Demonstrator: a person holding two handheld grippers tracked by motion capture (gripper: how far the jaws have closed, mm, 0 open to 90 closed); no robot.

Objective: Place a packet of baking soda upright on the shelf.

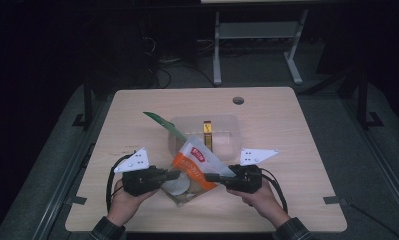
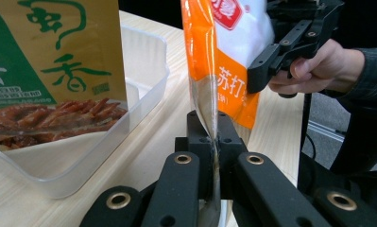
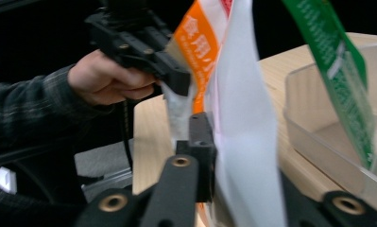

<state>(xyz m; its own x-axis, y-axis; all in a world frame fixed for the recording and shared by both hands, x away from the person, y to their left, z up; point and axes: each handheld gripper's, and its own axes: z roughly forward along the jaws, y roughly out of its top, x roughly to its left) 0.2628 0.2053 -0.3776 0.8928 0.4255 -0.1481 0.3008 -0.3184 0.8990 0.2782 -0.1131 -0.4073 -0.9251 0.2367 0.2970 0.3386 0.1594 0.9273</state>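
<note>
While two tools (image 1: 174,175) (image 1: 211,177) clamp one orange pouch (image 1: 193,167), one bin (image 1: 222,131) waits.

We see a lab or test room, not a home. The light wooden table (image 1: 287,150) stands alone on a grey carpet floor (image 1: 367,165), with dark surroundings. Behind it there is a white metal stand (image 1: 257,35) and loose cables (image 1: 162,70) on the floor, as in a recording setup.
</note>
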